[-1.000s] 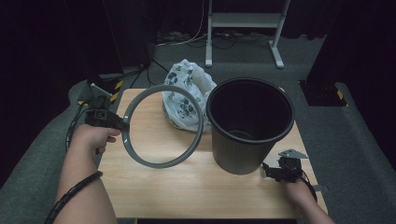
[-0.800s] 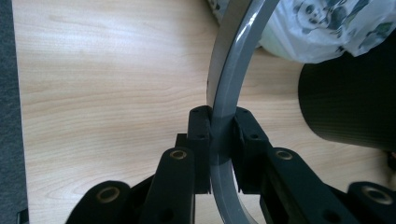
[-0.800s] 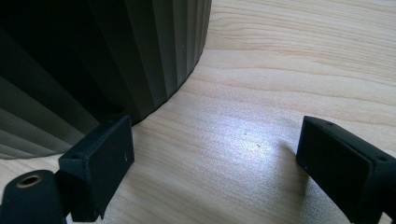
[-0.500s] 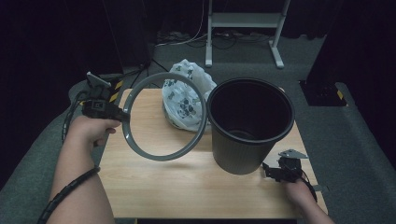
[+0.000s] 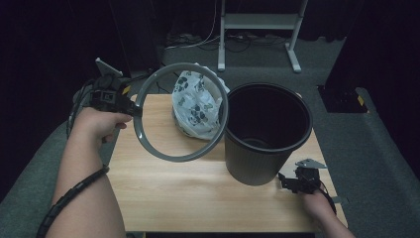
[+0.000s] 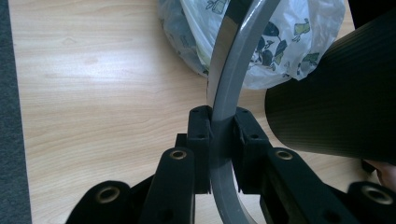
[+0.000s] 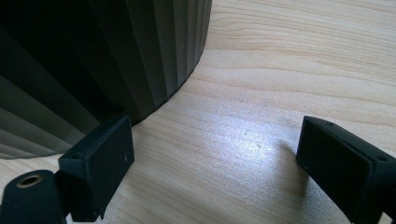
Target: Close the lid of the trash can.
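While the right gripper [image 5: 297,182] rests on the table [image 5: 198,198] with jaws apart and nothing between them, just beside the foot of the black bin [image 5: 267,134], the left gripper [image 5: 130,108] clamps the grey ring [image 5: 181,111] by its near edge, tilted up above the wood. Bin mouth lies to the ring's right, nearer the left hand's load. Beyond, a patterned plastic bag [image 5: 195,106] sits behind the ring

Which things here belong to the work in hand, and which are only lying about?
Belong to the work:
grey ring, clamped in the left tongs
black bin
plastic bag

Lying about:
white stand on the floor
cables behind the table
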A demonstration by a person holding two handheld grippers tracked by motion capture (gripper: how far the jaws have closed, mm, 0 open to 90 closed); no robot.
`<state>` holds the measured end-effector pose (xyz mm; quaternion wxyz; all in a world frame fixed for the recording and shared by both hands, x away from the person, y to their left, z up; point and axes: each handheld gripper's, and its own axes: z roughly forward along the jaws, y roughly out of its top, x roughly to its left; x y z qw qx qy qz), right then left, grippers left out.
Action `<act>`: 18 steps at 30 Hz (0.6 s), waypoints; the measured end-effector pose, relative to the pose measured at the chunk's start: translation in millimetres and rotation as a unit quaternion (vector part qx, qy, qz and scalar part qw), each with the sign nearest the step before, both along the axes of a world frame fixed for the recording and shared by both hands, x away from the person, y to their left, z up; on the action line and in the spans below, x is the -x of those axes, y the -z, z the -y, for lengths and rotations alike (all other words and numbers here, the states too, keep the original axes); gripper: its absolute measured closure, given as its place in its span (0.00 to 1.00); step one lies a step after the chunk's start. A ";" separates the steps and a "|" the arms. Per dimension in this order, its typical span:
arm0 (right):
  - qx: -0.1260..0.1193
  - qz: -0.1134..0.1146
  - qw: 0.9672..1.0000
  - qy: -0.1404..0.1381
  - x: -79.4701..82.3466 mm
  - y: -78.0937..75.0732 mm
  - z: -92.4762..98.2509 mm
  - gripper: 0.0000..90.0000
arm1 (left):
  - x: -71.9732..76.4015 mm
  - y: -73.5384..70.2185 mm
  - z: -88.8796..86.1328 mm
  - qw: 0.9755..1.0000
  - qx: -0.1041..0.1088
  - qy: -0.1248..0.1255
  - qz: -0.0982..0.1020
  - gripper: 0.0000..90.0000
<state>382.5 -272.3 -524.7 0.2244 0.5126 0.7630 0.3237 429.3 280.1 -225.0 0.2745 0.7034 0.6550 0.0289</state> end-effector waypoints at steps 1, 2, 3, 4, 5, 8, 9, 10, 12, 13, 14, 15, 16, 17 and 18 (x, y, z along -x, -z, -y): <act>0.000 0.000 1.000 0.000 0.0 0.0 0.0 0.12 | -0.2 -1.7 1.0 1.000 0.000 0.000 -0.001 0.87; 0.000 0.000 1.000 0.000 0.0 0.0 0.0 0.12 | -0.4 -3.4 2.2 1.000 0.000 -0.001 0.000 0.87; 0.000 0.000 1.000 0.000 0.0 0.0 0.0 0.12 | -0.8 -5.0 3.2 1.000 -0.002 0.000 0.001 0.87; 0.001 0.001 1.000 -0.001 -0.1 0.1 0.1 0.12 | -1.3 -6.5 4.3 1.000 -0.003 0.001 0.001 0.87; 0.001 0.001 1.000 0.000 0.0 0.0 0.0 0.12 | -1.9 -7.7 6.1 1.000 -0.003 0.002 0.003 0.87; 0.002 0.001 1.000 -0.001 0.2 -0.1 0.2 0.12 | -4.2 -10.3 12.3 1.000 -0.002 0.004 0.002 0.87; 0.002 0.001 1.000 -0.002 0.2 0.0 0.3 0.12 | -5.3 -10.7 14.0 1.000 -0.004 0.008 0.002 0.87; 0.002 0.001 1.000 -0.002 0.2 -0.1 0.2 0.12 | -6.4 -10.8 16.5 1.000 -0.005 0.009 0.002 0.87; 0.002 0.001 1.000 -0.001 0.2 0.0 0.3 0.12 | -8.5 -10.8 21.7 1.000 -0.005 0.015 -0.001 0.87; 0.001 0.000 1.000 -0.001 0.3 -0.2 0.1 0.12 | -9.6 -11.0 24.1 1.000 -0.006 0.018 -0.001 0.87; 0.002 0.000 1.000 -0.001 0.3 -0.2 0.2 0.12 | -10.8 -11.1 26.8 1.000 -0.004 0.019 -0.002 0.87; 0.001 0.000 1.000 -0.001 0.4 -0.1 0.1 0.12 | -12.0 -11.3 29.5 1.000 -0.005 0.022 -0.002 0.88; 0.002 0.000 1.000 -0.001 0.4 -0.2 0.1 0.12 | -13.1 -11.6 32.6 1.000 -0.004 0.024 -0.002 0.88; 0.001 0.001 1.000 -0.002 0.4 0.0 0.1 0.12 | -14.1 -11.9 34.9 1.000 -0.005 0.025 -0.001 0.88; 0.002 0.000 1.000 -0.002 0.4 -0.1 0.1 0.12 | -15.7 -12.5 38.2 1.000 -0.005 0.029 -0.001 0.88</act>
